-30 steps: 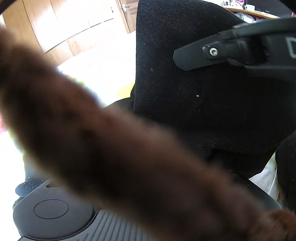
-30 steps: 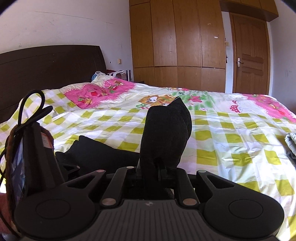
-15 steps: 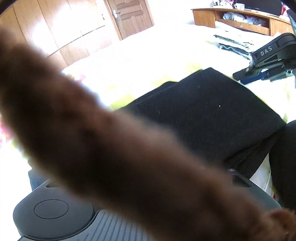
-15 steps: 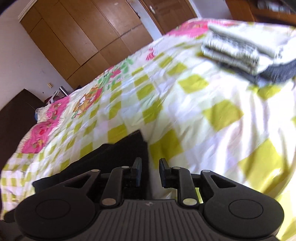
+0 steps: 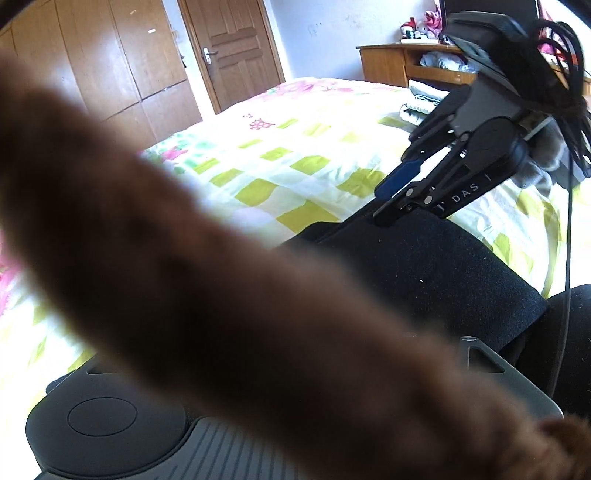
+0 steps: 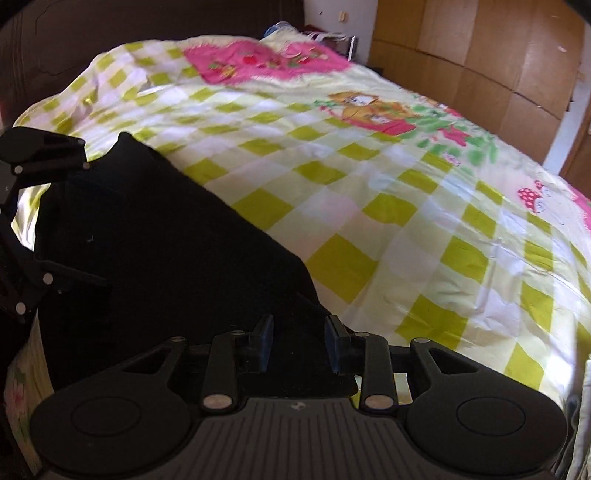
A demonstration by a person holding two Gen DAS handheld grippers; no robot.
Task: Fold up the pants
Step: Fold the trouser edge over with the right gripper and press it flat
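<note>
The black pants (image 6: 155, 258) lie folded flat on the green-checked bedspread (image 6: 406, 206). My right gripper (image 6: 299, 343) is open, its blue-padded fingers (image 6: 266, 339) apart just above the near corner of the pants, with nothing between them. In the left wrist view the pants (image 5: 424, 266) lie ahead, with the right gripper (image 5: 395, 195) open over their far edge. A blurred brown furry strand (image 5: 221, 277) hides my left gripper's own fingers. From the right wrist view the left gripper (image 6: 66, 218) shows at the left edge of the pants, its two fingers far apart.
A stack of folded clothes (image 5: 424, 99) lies at the far side of the bed, below a wooden shelf unit (image 5: 399, 62). A pink pillow (image 6: 258, 59) and dark headboard (image 6: 110, 29) are at the bed's head. Wooden wardrobes (image 6: 498, 55) and a door (image 5: 236, 51) stand behind.
The pants went from held up to lying flat on the bed. My right gripper let go of them and opened wider, then swung toward the headboard.
</note>
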